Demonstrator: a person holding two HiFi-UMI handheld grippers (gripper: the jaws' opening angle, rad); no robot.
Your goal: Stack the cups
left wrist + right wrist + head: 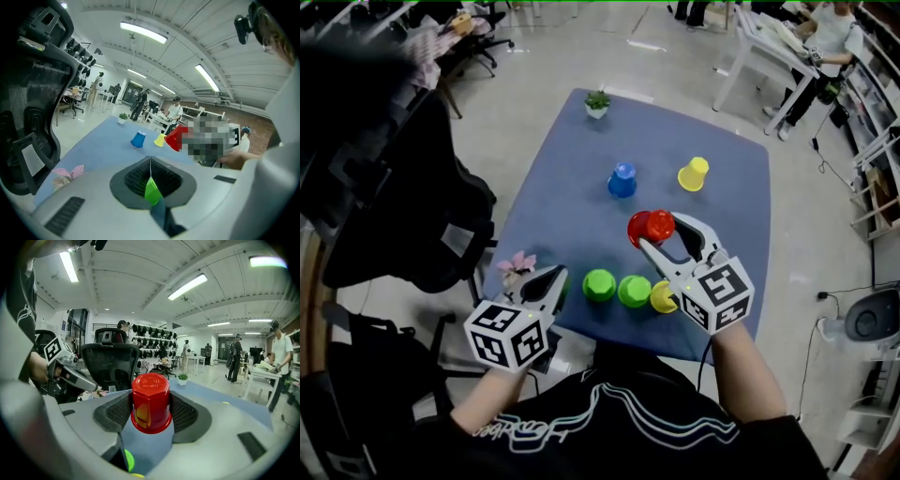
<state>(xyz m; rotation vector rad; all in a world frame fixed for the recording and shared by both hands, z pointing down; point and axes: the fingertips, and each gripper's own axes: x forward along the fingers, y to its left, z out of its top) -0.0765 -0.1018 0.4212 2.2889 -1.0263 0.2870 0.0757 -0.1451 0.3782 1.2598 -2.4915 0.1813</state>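
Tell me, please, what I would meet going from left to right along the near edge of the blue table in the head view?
A pink fabric flower → green plastic cup → second green plastic cup → yellow plastic cup.

Table [553, 202] was blue. Cups: red cup [651, 226], blue cup [622, 180], far yellow cup [693, 173], near yellow cup [660, 299], left green cup [599, 284], right green cup [634, 291]. Flower [516, 263] was pink. Marker cubes on left tongs [555, 277] and right tongs [664, 232] bore black-and-white squares.
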